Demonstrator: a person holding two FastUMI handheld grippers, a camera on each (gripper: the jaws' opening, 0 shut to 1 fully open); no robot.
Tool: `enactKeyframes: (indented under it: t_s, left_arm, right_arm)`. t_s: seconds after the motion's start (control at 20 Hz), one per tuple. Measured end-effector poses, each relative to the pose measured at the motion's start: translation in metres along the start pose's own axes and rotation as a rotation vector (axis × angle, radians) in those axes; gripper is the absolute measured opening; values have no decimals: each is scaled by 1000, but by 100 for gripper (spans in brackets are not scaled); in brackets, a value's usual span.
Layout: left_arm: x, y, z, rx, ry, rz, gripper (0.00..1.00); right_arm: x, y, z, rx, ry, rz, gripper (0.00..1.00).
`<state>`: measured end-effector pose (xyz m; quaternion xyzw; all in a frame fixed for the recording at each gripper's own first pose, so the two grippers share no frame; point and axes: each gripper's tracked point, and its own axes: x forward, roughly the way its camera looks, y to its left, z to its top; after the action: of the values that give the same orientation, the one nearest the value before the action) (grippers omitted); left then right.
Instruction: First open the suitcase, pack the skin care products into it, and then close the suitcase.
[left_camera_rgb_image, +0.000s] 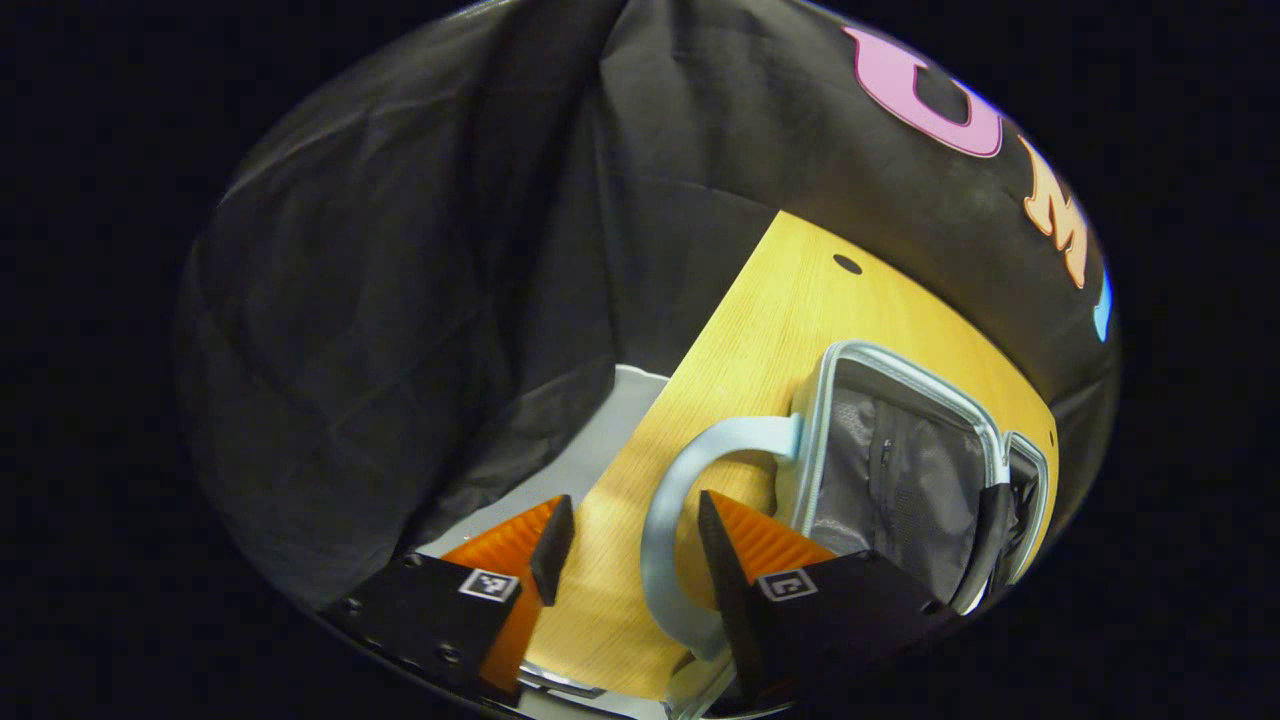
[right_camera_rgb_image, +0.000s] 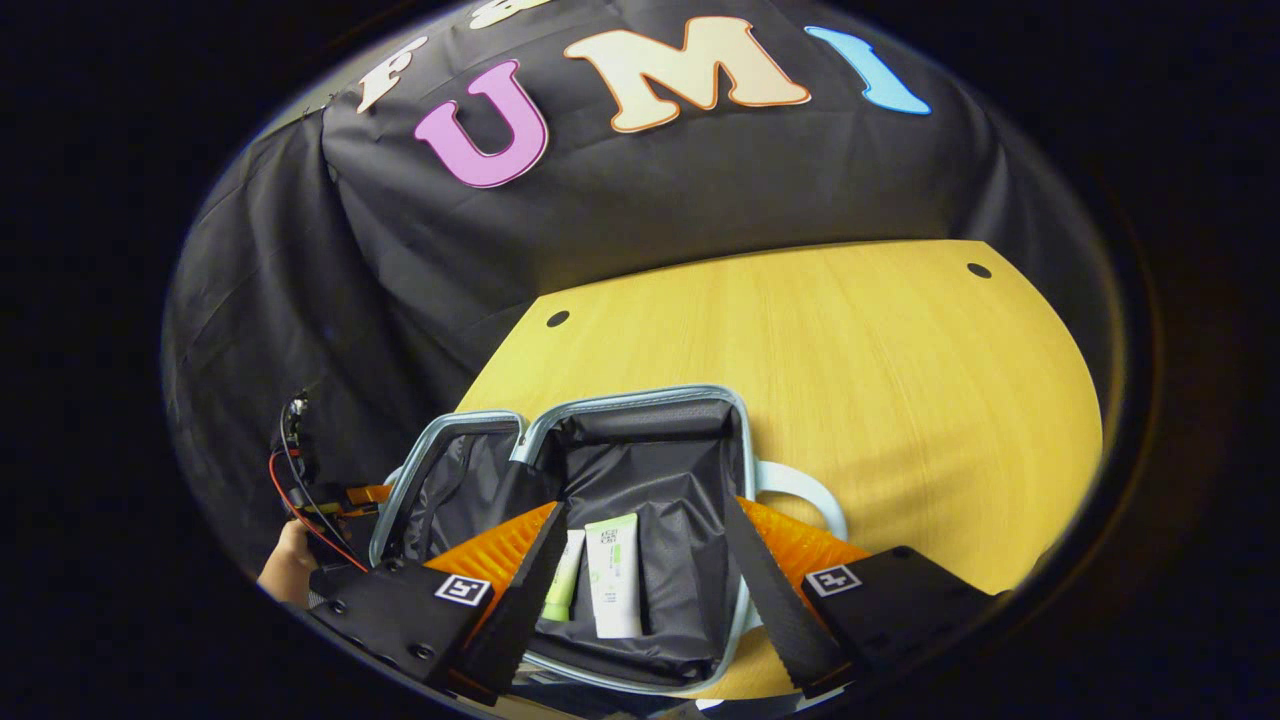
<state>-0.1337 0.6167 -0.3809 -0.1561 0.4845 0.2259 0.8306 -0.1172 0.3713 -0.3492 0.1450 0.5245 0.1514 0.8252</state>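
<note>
Right gripper (right_camera_rgb_image: 640, 590) wide open, holding nothing, above open suitcase (right_camera_rgb_image: 640, 470); two tubes (right_camera_rgb_image: 600, 580) lie inside between fingers. Left gripper (left_camera_rgb_image: 625, 560) wide open, empty, suitcase handle (left_camera_rgb_image: 670, 520) between fingers.

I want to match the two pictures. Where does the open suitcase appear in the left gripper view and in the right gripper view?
Left gripper view: the suitcase is at lower right, seen edge-on, its pale handle curving between the left gripper fingers.
Right gripper view: it lies open at lower centre, behind the right gripper, two tubes in its right half.
Shared landmark: the handle and the yellow wooden table.
</note>
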Motion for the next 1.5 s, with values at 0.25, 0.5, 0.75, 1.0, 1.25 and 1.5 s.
enactKeyframes:
  t_s: [0.25,0.5,0.75,1.0,1.25,1.5]
  left_arm:
    - [2,-17,-4,-12,17,-52,12]
    - [-38,-29,27,62,-87,-15,1]
    - [-116,-63,75,105,-216,-56,1]
    - [-175,-127,95,162,-340,-78,0]
    - [-221,-199,98,241,-425,-122,0]
    - [-244,-249,90,278,-463,-161,0]
  right_arm:
    - [-12,-16,8,-9,-52,-24,98]
    - [-18,-23,18,-39,-82,-5,98]
    - [-31,-34,40,-79,-176,4,98]
    - [-49,-53,56,-146,-224,17,98]
    - [-70,-76,68,-179,-263,32,98]
    - [-86,-93,70,-195,-279,46,98]
